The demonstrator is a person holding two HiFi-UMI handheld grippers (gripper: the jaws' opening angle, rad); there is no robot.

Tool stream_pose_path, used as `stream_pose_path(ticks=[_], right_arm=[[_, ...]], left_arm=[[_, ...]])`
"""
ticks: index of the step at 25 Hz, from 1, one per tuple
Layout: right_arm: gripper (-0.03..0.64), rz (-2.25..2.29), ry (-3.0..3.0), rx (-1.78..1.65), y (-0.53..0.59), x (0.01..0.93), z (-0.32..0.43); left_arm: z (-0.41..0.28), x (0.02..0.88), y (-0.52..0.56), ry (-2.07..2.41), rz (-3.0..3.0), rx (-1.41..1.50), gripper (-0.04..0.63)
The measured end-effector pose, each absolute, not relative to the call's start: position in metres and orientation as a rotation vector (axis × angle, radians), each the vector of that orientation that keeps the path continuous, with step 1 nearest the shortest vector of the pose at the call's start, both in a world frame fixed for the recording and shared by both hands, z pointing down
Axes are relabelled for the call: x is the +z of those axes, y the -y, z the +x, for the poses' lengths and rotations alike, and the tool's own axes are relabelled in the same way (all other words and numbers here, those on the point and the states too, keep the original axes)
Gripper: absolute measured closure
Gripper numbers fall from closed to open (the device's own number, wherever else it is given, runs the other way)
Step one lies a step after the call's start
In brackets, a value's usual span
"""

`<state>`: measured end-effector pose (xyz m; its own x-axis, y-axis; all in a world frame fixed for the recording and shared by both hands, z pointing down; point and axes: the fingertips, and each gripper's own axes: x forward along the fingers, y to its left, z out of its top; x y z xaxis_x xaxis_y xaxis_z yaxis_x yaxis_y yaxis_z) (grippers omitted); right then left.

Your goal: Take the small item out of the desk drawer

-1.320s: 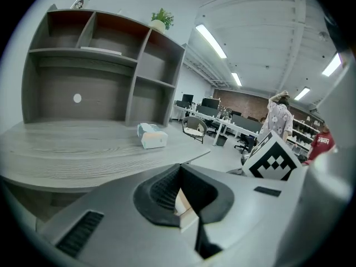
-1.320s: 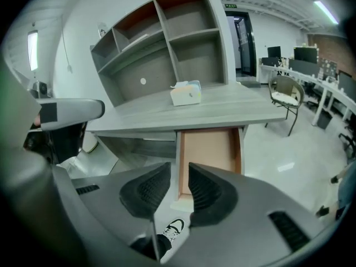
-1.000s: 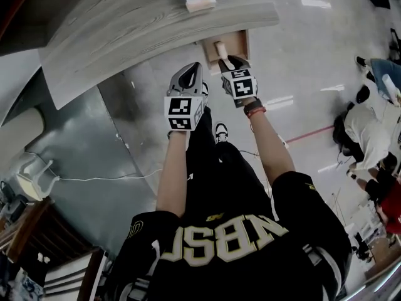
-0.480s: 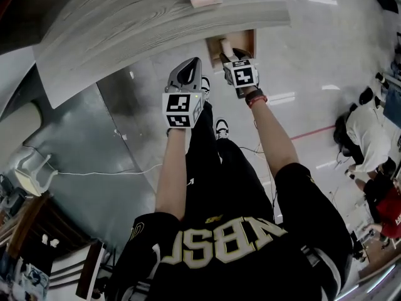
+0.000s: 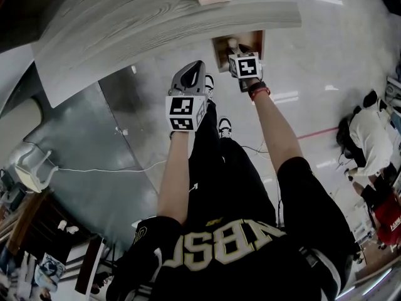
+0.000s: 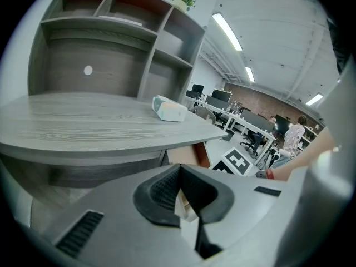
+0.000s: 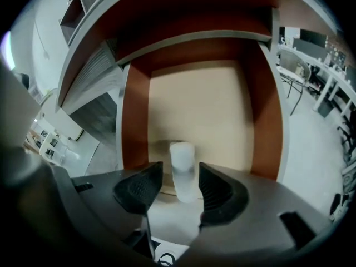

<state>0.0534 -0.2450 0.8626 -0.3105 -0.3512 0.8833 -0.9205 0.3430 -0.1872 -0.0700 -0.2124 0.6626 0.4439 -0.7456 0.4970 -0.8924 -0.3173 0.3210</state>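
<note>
Hovering at the mouth of the open drawer [image 7: 136, 113], the right gripper [image 7: 180, 177] has its jaws wide apart, released, and the cylinder [image 7: 182, 163] stands right between them. It's small and white, upright on the drawer's pale floor near the front. A sliver of gap shows on either side, so the pads aren't pressing on it. Brown walls frame it left and right. From the head view, the drawer sticks out from under the desk [image 5: 156, 24] edge, and the right arm stretches straight out to it. Over on the other side, the left gripper [image 6: 181, 189] is clenched, jaws together. It hangs in the air short of the desk, near the right one and a touch closer to the person. Up on the grey desktop lies a pale box [image 6: 169, 108], close to the edge above the drawer, and shelves [image 6: 111, 32] rise behind it.
</note>
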Motion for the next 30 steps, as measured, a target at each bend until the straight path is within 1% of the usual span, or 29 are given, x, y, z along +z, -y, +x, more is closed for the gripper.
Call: stream_pose_path(ticks=[5, 8, 11, 12, 25, 30], right_arm=[[0.420, 1.121, 1.827, 0.940, 0.249, 0.885, 0.049], [0.425, 1.131, 1.777, 0.929, 0.247, 0.882, 0.052], [0.469, 1.141, 1.722, 0.920, 0.244, 0.888, 0.056], [0.472, 1.144, 1.712, 0.927, 0.244, 0.890, 0.056], [0.480, 1.197, 1.694, 0.940, 0.242, 0.885, 0.063], [0.480, 1.227, 1.720, 0.918, 0.243, 0.866, 0.069]], left_arm=[[-0.075, 0.668, 0.213, 1.378, 2.129, 0.347, 0.583], [-0.076, 0.671, 0.212, 1.383, 2.121, 0.348, 0.583], [-0.081, 0.676, 0.209, 1.398, 2.106, 0.355, 0.583], [-0.084, 0.678, 0.207, 1.402, 2.098, 0.356, 0.583], [-0.092, 0.676, 0.194, 1.424, 2.081, 0.347, 0.583], [-0.088, 0.667, 0.188, 1.415, 2.114, 0.366, 0.583]])
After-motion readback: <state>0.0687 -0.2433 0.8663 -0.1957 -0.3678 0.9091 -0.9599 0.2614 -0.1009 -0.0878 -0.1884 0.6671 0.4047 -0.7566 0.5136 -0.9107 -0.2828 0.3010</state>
